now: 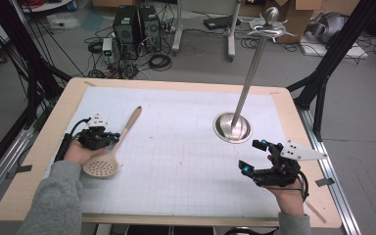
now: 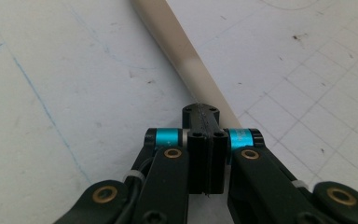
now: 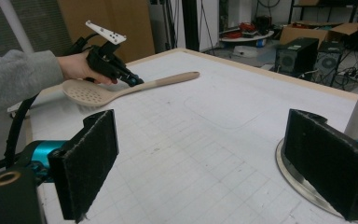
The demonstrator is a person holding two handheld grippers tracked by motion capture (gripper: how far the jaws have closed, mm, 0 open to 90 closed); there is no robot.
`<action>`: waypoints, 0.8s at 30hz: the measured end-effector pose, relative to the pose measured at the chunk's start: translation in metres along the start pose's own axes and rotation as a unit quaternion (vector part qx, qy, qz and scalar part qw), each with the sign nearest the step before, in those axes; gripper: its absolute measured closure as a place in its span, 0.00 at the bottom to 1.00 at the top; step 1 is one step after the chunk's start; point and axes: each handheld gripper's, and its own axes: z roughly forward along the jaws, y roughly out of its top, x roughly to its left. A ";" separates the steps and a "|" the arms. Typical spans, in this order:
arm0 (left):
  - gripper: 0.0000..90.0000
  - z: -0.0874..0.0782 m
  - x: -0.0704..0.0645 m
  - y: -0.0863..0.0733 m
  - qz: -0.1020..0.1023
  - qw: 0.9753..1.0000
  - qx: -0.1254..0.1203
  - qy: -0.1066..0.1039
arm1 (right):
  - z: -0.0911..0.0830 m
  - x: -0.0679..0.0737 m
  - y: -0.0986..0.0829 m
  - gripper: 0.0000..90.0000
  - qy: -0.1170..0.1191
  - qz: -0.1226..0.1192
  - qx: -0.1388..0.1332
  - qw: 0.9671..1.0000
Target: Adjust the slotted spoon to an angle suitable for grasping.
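Note:
A beige slotted spoon (image 1: 112,154) lies on the white grid mat (image 1: 176,161) at the left, its handle pointing away from me. My left gripper (image 1: 113,138) sits with its jaws pressed together and no gap. Its tip (image 2: 205,116) rests on the spoon handle (image 2: 186,56), which passes under the right jaw. The right gripper view shows this left gripper (image 3: 133,80) at the spoon (image 3: 121,91) near the bowl's neck. My right gripper (image 1: 252,156) is held open above the mat at the right, with nothing between its pads (image 3: 88,163).
A metal stand with a round base (image 1: 232,127) and a tall pole (image 1: 252,68) stands just beyond the right gripper; its base (image 3: 298,182) lies close to the right pad. The wooden table edge (image 1: 176,220) runs along the front. Computers and cables lie on the floor behind.

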 end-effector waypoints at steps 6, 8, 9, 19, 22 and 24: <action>1.00 0.001 -0.008 0.004 0.027 0.999 0.013 -0.025 | 0.002 0.000 0.000 0.10 0.001 0.001 0.003 1.000; 1.00 0.002 -0.009 0.004 0.028 0.999 0.012 -0.029 | 0.001 0.000 0.000 0.10 0.001 0.002 0.002 1.000; 1.00 0.002 -0.011 0.005 0.031 0.999 0.012 -0.037 | 0.001 0.000 0.000 0.10 0.001 0.000 0.002 1.000; 1.00 0.002 -0.027 0.006 0.053 0.996 0.021 -0.070 | 0.001 0.001 0.000 0.10 0.002 0.000 0.003 1.000; 1.00 0.001 -0.032 0.004 0.056 0.995 0.019 -0.078 | 0.001 0.001 0.000 0.10 0.002 0.001 0.002 1.000; 1.00 0.001 -0.036 0.003 0.062 0.994 0.016 -0.085 | 0.001 0.002 0.000 0.10 0.002 -0.002 0.000 1.000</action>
